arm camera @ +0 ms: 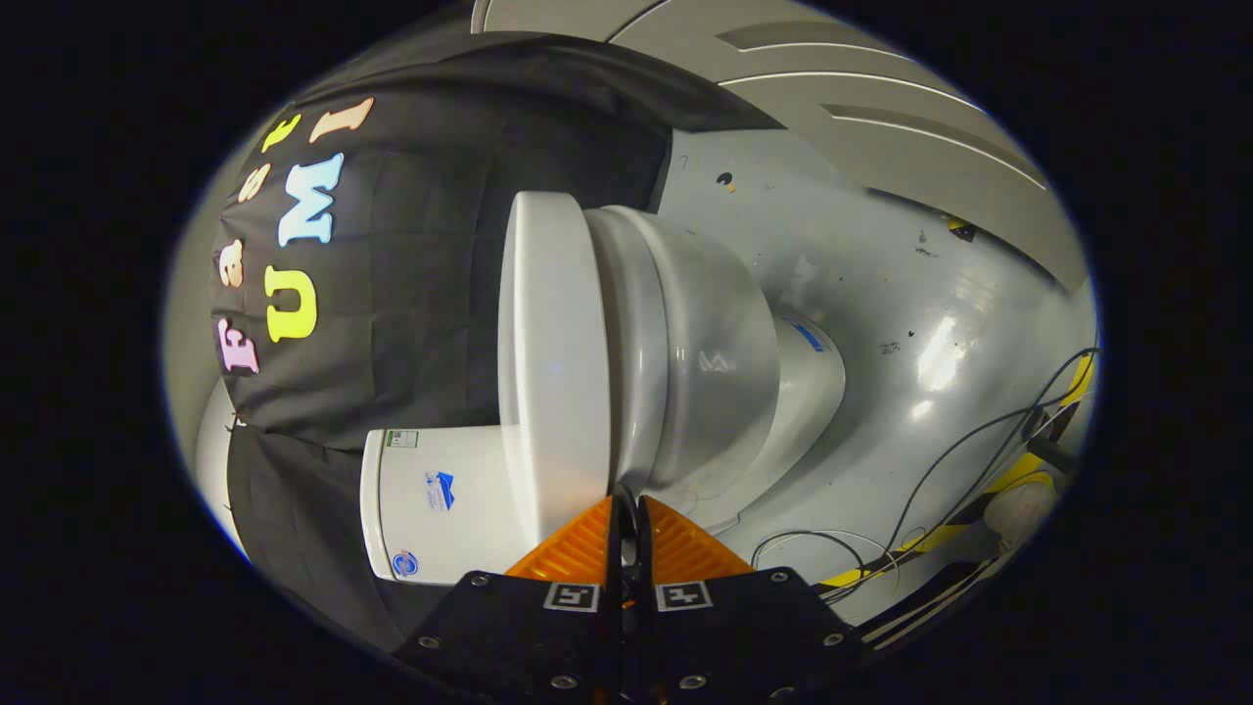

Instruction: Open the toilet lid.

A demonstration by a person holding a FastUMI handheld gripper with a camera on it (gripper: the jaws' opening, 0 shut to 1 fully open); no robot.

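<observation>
1 white plastic toilet lid (pixel 553 362) lies closed on the rim of 1 white ceramic toilet bowl (pixel 705 372), and the camera is rolled so that the whole fixture appears on its side. The lid's flat face points toward the black cloth wall (pixel 411 274), and its long axis runs away from the tool, with the near edge just ahead of the fingertips. The seam between lid and bowl lines up almost straight ahead of the tool (pixel 626 509), which matters most for the coming move: by the look of it, the tips would need to slip into that seam and pry the lid toward the cloth side. The tool's 2 fingers are pressed together with no visible gap, holding nothing; the tips sit at or just short of the lid's near edge, and contact cannot be told. 1 white ceramic tank (pixel 440 499) with small stickers stands beside the fingers on the lid's side. Beyond the bowl spreads the glossy grey floor (pixel 881 294), where several thin black cables (pixel 940 470) trail near yellow-and-black tape (pixel 979 509).
</observation>
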